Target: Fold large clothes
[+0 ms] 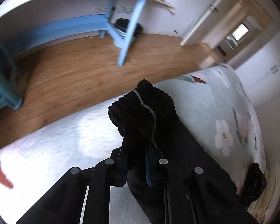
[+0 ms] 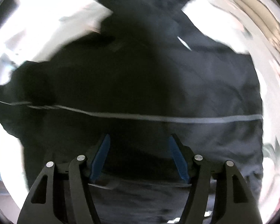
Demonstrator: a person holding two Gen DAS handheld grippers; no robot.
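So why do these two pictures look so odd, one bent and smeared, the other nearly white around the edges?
Left wrist view: the fisheye lens bends the wooden floor into a curve, and the blue table leg is smeared by motion blur. Right wrist view: the dark garment fills the frame and looks underexposed, the surroundings are blown out to white glare, and the edges are blurred.

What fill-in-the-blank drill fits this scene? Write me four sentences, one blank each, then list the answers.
1. The left gripper is shut on a bunched part of the ____ garment.
2. The right gripper has its jaws ____.
3. A thin ____ stripe runs across the garment.
4. The bedspread is printed with white ____.

Answers: black; open; grey; flowers
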